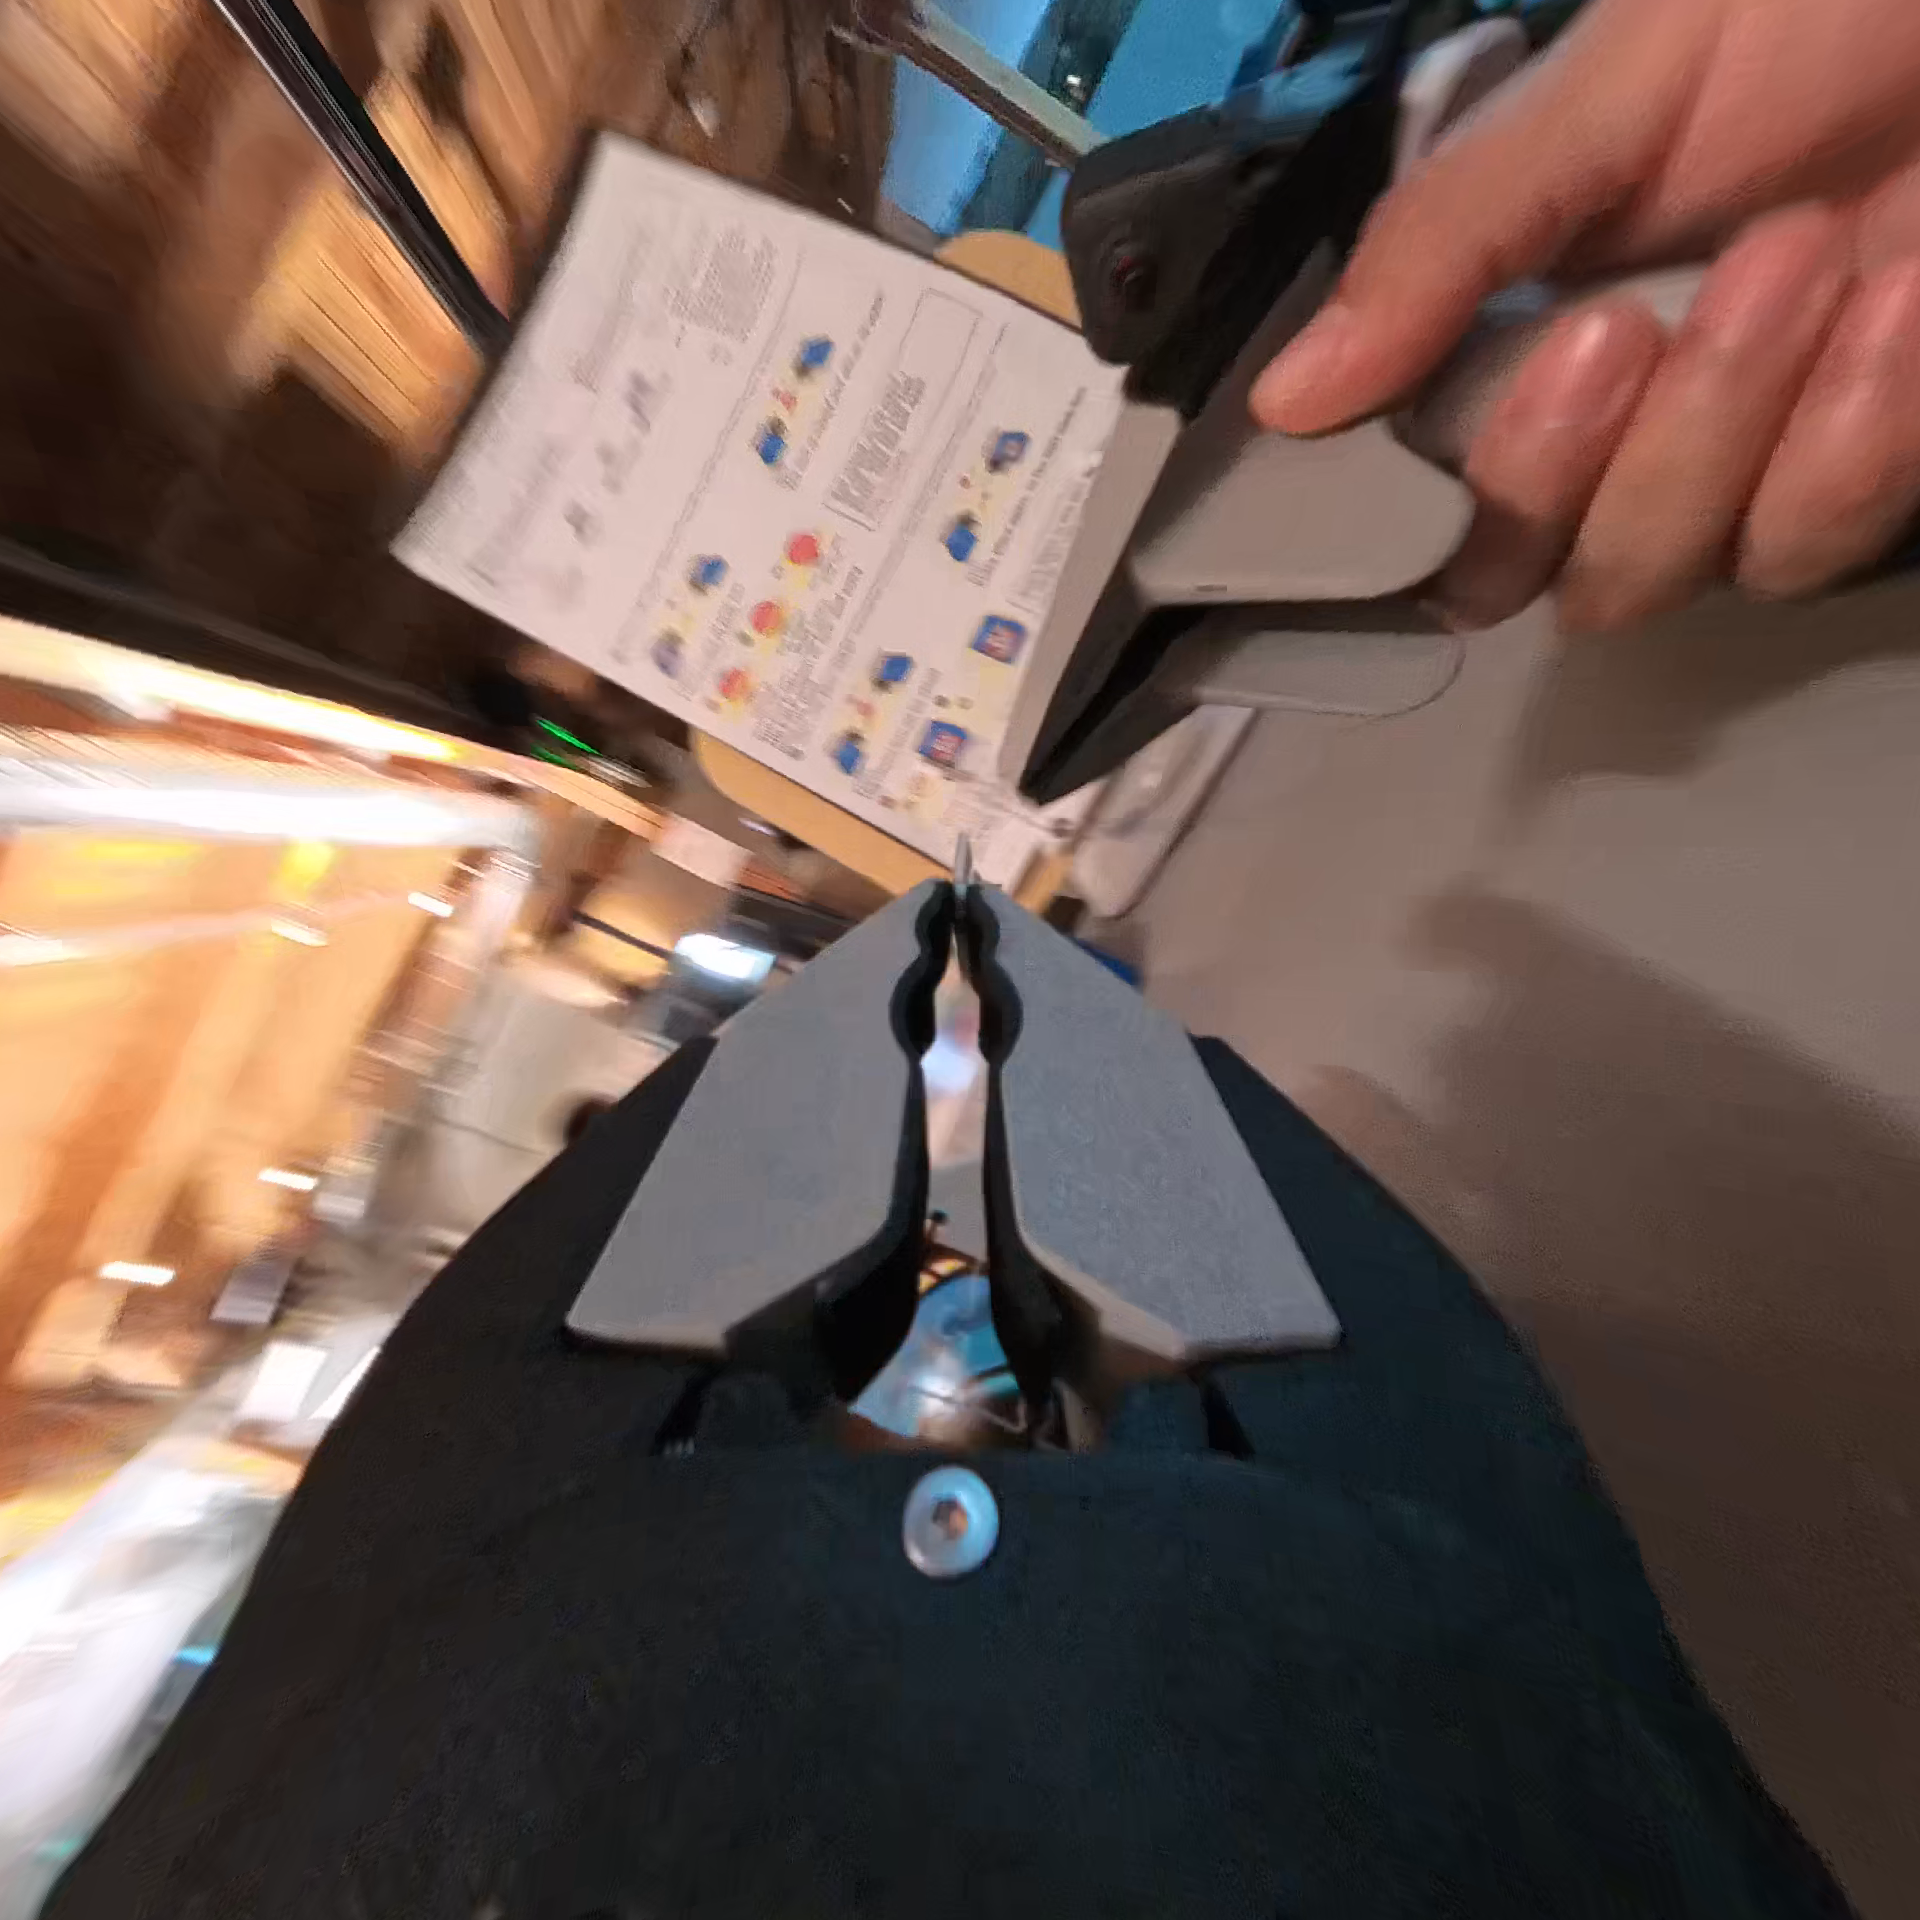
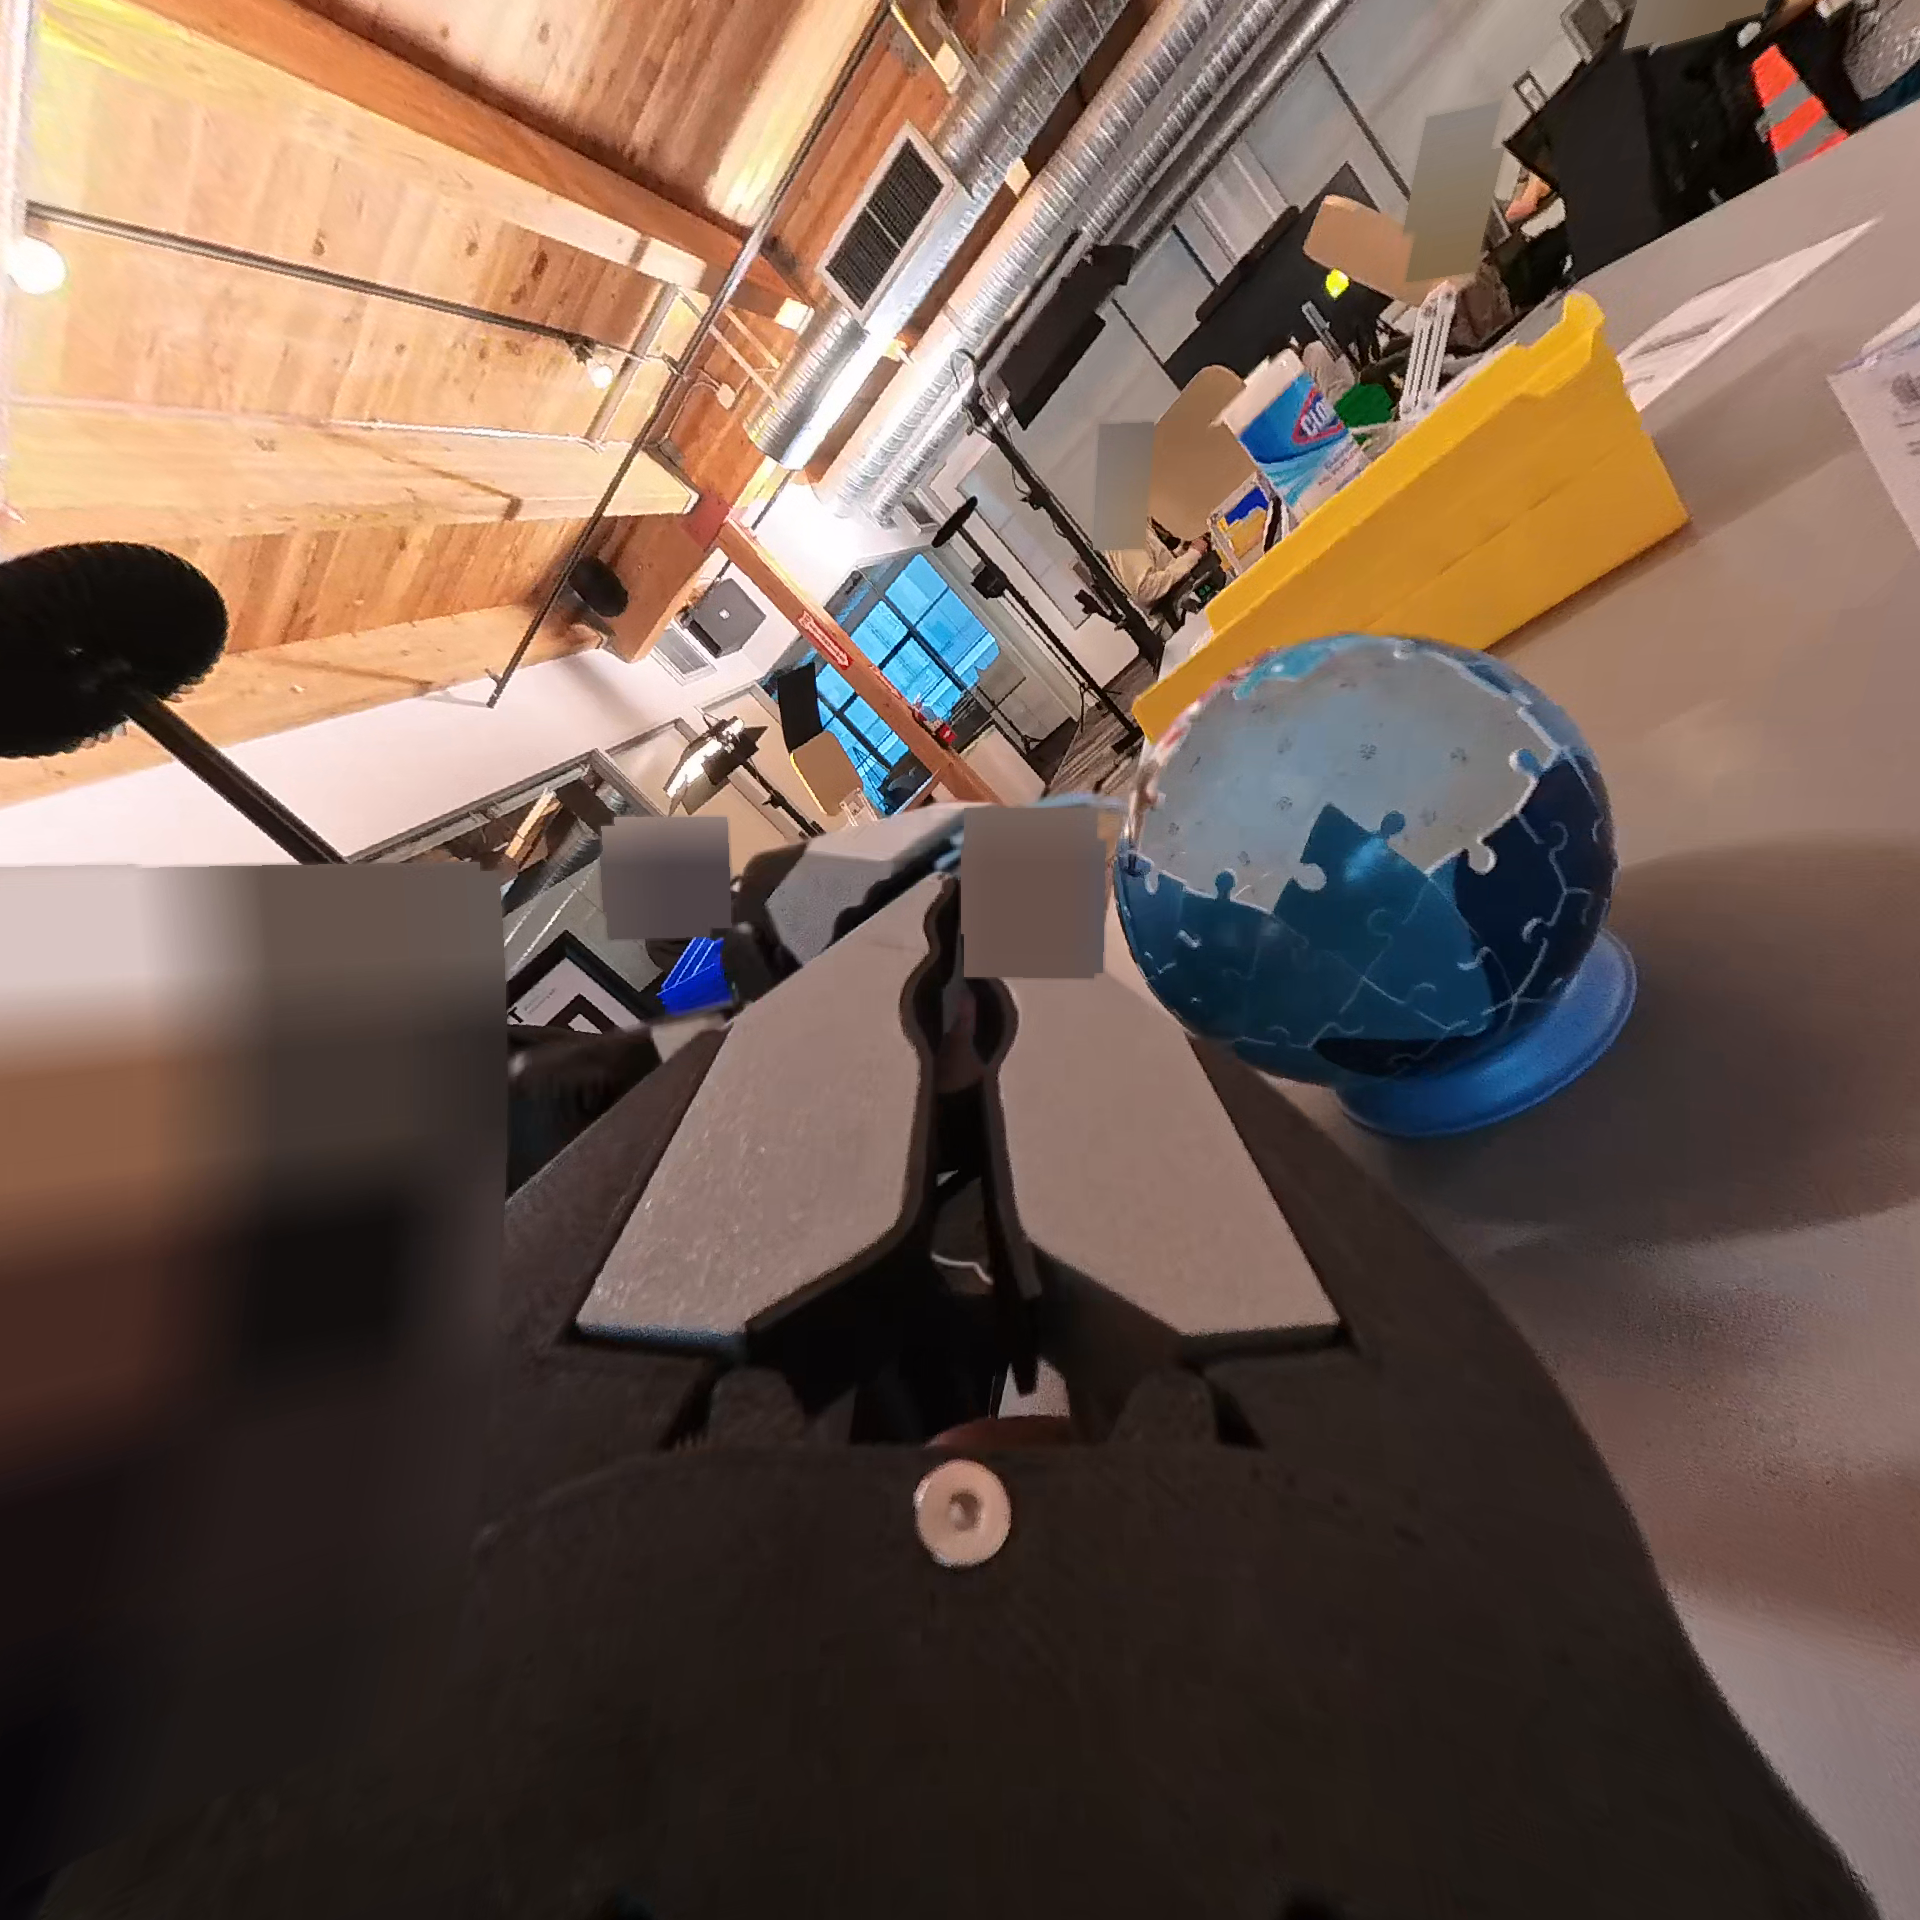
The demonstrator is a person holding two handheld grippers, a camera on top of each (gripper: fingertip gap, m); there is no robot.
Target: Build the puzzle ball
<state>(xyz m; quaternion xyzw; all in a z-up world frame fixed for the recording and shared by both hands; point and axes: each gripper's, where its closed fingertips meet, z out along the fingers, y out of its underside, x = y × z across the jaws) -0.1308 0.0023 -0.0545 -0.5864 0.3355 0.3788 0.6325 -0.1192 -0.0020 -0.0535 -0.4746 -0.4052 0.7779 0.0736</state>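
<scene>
The puzzle ball (image 2: pixel 1371 862), blue below and pale grey above, sits on a blue stand (image 2: pixel 1507 1070) on the grey table (image 2: pixel 1714 1299), just right of my right gripper (image 2: pixel 951 904). A white instruction sheet (image 1: pixel 727 468) with small coloured pictures is held up in the air. My left gripper (image 1: pixel 958 904) is shut on its lower corner. My right gripper also shows in the left wrist view (image 1: pixel 1044 784), shut on the sheet's right edge, with a hand (image 1: pixel 1662 312) around it. The left wrist view is blurred. A mosaic patch hides part of the right gripper's tips.
A yellow bin (image 2: pixel 1455 530) with a wipes canister (image 2: pixel 1299 426) and other items stands behind the ball. Papers (image 2: pixel 1756 291) lie on the far right of the table. My left gripper (image 2: pixel 821 883) shows beyond the right one. Only a small space, under 4 cm, lies between the two pairs of fingers.
</scene>
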